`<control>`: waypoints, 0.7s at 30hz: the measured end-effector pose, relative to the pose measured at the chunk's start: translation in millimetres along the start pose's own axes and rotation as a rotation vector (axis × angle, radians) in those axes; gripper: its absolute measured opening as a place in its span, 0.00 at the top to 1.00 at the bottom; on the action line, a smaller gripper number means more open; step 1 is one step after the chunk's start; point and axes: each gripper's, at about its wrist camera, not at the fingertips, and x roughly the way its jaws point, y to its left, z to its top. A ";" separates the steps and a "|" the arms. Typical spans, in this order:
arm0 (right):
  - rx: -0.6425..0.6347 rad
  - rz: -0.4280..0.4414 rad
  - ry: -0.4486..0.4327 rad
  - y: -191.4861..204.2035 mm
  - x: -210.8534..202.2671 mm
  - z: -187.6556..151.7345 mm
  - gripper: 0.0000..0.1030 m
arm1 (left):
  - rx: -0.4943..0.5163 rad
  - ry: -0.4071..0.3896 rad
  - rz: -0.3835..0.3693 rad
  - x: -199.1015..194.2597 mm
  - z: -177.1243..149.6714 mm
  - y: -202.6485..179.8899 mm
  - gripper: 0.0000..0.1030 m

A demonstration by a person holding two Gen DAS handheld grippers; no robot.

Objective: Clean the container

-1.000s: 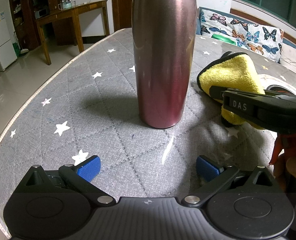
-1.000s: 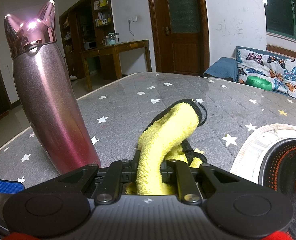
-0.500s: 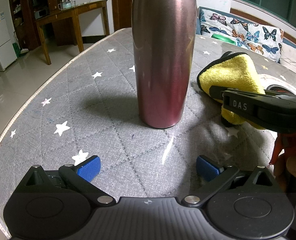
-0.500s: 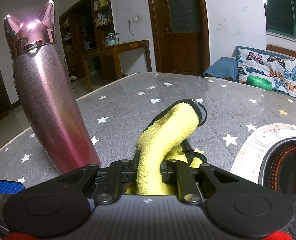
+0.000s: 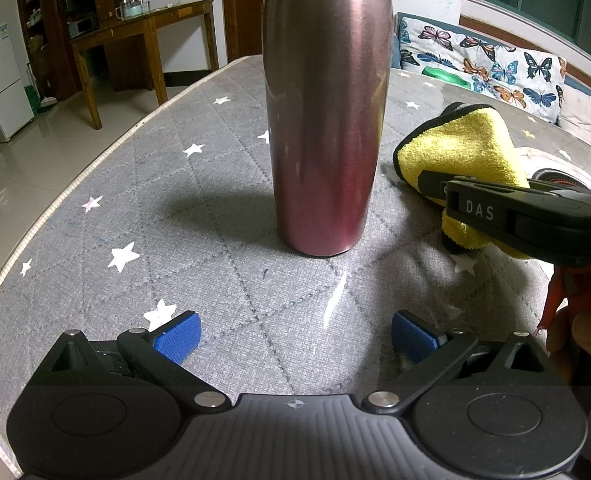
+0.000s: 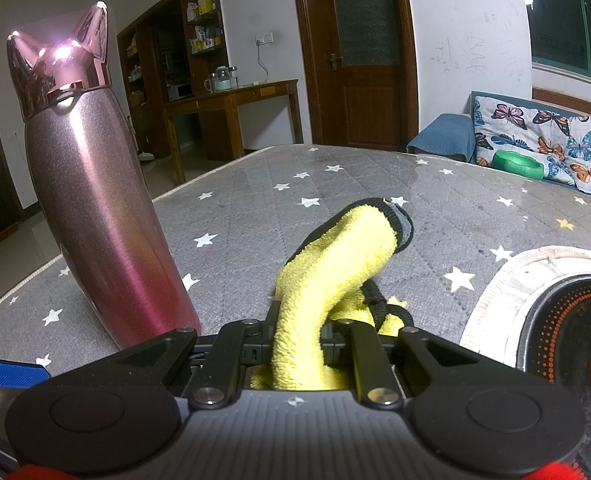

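Room: white walls, a dark wooden door (image 6: pixel 359 52), a wooden side table (image 6: pixel 231 96) with jars on it, shelves behind, and a butterfly-print cushion (image 6: pixel 543 136) at 2 o'clock in the right wrist view.
Surface: a grey quilted table cover (image 5: pixel 215 220) with white stars under a glossy clear sheet; its piped edge runs along 9 o'clock in the left wrist view.
Bottle: a pink metallic bottle (image 5: pixel 323 120) stands upright on the cover, straight ahead at 12 o'clock of the left gripper; in the right wrist view it stands at 10 o'clock, with a shiny lid (image 6: pixel 59 68) shaped like cat ears.
Left gripper (image 5: pixel 295 336): jaws spread wide, blue pads (image 5: pixel 177 336) well apart, nothing between them; the bottle stands beyond the tips, not touched.
Right gripper (image 6: pixel 297 336): jaws closed on a yellow cloth (image 6: pixel 331 280) with black edging, which sticks forward and up from the pinch.
Cloth against bottle: at 3 o'clock of the bottle in the left wrist view, near but apart from it.
Hand: a fingertip (image 5: pixel 587 340) shows at 4 o'clock in the left wrist view, under the right gripper's black body marked DAS.
Mat: a round black mat (image 6: pixel 567 328) with orange print and a pale rim lies at 4 o'clock in the right wrist view.
Green item: a green object (image 6: pixel 517 164) lies by the cushion.
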 end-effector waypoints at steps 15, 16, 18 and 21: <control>0.007 0.005 -0.001 -1.4 -0.9 0.3 0.87 | -0.001 -0.015 -0.003 -0.1 -2.8 1.3 0.00; 0.007 0.005 -0.001 -1.4 -0.9 0.3 0.87 | -0.001 -0.014 -0.003 0.0 -2.7 1.5 0.00; 0.007 0.005 -0.001 -1.7 -0.9 0.3 0.87 | -0.001 -0.013 -0.003 0.1 -2.7 1.9 0.00; 0.008 0.006 -0.001 -1.9 -0.9 0.2 0.87 | -0.001 -0.011 -0.003 0.0 -2.3 2.2 0.00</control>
